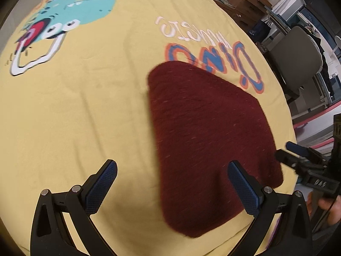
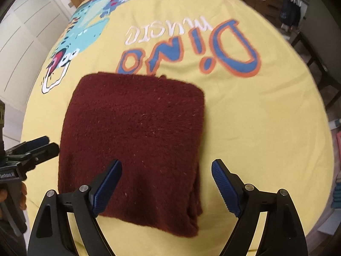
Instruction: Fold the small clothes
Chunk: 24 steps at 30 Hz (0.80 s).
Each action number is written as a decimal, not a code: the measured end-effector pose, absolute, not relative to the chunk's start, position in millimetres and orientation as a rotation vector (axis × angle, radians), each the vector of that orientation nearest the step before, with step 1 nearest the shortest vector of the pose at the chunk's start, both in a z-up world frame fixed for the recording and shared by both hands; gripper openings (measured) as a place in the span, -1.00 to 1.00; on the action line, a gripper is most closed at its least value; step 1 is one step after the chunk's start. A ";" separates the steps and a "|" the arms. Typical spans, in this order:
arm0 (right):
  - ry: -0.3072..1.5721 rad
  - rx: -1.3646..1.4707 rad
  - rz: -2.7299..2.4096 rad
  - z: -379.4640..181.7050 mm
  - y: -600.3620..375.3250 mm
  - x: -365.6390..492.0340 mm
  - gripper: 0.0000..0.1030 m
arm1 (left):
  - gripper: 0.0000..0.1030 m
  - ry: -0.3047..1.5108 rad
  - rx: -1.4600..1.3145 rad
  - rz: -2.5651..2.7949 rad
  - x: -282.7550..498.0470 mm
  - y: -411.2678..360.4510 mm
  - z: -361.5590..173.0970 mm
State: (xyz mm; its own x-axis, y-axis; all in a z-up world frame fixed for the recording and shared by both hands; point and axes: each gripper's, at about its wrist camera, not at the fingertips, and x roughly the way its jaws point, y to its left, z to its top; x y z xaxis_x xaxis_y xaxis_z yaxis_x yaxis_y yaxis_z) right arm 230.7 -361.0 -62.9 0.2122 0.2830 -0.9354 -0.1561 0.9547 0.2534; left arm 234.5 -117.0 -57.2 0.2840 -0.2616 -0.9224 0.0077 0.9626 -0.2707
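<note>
the maroon cloth (image 2: 136, 140) lies folded square on the yellow-covered table (image 2: 266, 128), so both left tongs (image 1: 172, 188) and right tongs (image 2: 167, 184) hang wide open, holding nothing.

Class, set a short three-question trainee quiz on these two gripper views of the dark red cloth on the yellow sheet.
1. True or false: the dark red cloth lies folded on the yellow sheet.
2. Are the right gripper jaws A) open or B) shut on the cloth?
3. What big blue word is printed on the sheet beyond the cloth?

Key: 1 true. 2 A; the left gripper is open too, holding nothing. 3 Dino.
</note>
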 end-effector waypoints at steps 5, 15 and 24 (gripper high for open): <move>1.378 0.114 0.300 -95.2 -357.0 239.0 0.71 | 0.98 1.332 -0.173 -0.185 255.3 -145.0 -77.0; 1.419 0.237 0.362 -148.1 -367.2 232.8 0.98 | 0.99 1.353 -0.053 -0.125 246.8 -150.9 -130.3; 1.411 0.287 0.395 -158.8 -366.1 228.7 0.93 | 1.00 1.352 -0.084 -0.145 241.6 -140.1 -142.8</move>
State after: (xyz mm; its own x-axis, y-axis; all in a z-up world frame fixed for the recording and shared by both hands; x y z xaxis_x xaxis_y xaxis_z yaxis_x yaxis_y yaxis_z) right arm 228.7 -366.1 -158.8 0.1119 0.4311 -0.8954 -0.0960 0.9015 0.4220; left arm 241.6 -140.1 -142.8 0.2095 -0.1530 -0.9658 0.0554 0.9880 -0.1445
